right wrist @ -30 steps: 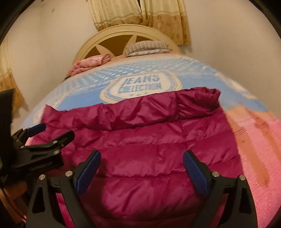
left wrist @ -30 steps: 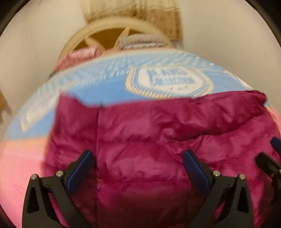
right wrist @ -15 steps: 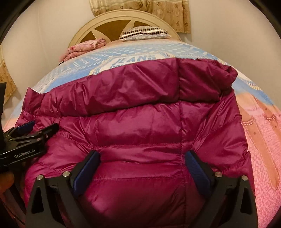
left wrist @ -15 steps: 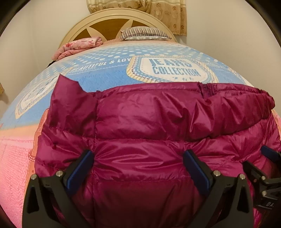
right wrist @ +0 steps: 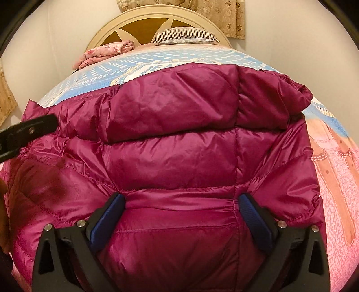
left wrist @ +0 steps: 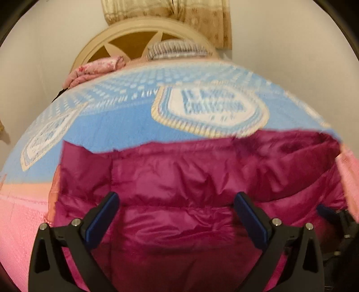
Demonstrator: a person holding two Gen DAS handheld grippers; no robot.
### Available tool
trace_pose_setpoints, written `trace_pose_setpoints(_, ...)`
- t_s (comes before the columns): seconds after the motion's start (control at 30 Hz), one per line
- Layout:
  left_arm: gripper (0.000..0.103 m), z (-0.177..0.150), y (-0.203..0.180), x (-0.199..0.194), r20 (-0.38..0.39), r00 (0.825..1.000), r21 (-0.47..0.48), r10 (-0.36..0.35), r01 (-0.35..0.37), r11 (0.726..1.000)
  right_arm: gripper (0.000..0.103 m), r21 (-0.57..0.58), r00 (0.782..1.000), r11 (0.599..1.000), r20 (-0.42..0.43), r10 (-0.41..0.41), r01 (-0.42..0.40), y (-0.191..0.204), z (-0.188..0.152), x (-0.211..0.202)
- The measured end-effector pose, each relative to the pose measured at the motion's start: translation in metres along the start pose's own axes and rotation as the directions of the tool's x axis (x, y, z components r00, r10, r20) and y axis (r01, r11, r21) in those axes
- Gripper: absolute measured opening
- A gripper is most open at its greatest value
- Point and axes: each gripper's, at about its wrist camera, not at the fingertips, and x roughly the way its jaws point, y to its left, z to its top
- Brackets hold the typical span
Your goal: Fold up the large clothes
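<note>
We hold our left gripper [left wrist: 176,215] over the near left part of a magenta puffer jacket [left wrist: 202,179], its blue-padded fingers [left wrist: 102,219] spread wide apart, with nothing caught between them as far as we can tell; this view is blurred by motion. The jacket lies flat on the bed, on a blue and pink bedspread [left wrist: 112,125] printed with a white badge [left wrist: 211,107], and its far edge falls just short of that badge. To the left of the jacket we see bare pink bedspread running to the near edge. Far behind, at the left of the cream headboard [left wrist: 125,31], sits a folded pink floral blanket [left wrist: 94,69], and to its right a striped pillow [left wrist: 177,48] below a beige curtain [left wrist: 170,11]. Moving right, our right gripper [right wrist: 181,209] rests low on the jacket [right wrist: 179,157] with its fingers [right wrist: 107,215] also spread wide, the quilted fabric bulging up between the pads but not pinched. In this view a thick padded fold lies across the far part of the jacket, and the tip of the left gripper [right wrist: 29,131] pokes in at the left edge. Right of the jacket lies the pink and orange part of the bedspread [right wrist: 332,179].
</note>
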Motion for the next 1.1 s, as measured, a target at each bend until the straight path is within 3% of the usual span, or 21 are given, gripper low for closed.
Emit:
trace_pose_setpoints(0.07, 0.103, -0.010, 0.004, 0.022, -0.051, 0.999, -0.027, 0.012, -0.014, 1.000, 0.102, 0.001, 1.000, 1.000, 0.002, 0.002, -0.002, 0.000, -0.001, -0.001)
trace_pose_setpoints(0.5, 0.103, -0.019, 0.003, 0.030, -0.044, 0.999, -0.021, 0.028, -0.029, 0.999, 0.102, 0.002, 1.000, 1.000, 0.030, -0.001, 0.001, 0.001, -0.010, -0.012)
trace_pose_setpoints(1.1, 0.103, -0.018, 0.003, 0.035, -0.065, 0.998, -0.021, 0.022, -0.024, 0.999, 0.102, -0.018, 1.000, 1.000, -0.007, 0.001, -0.001, 0.004, -0.002, -0.009)
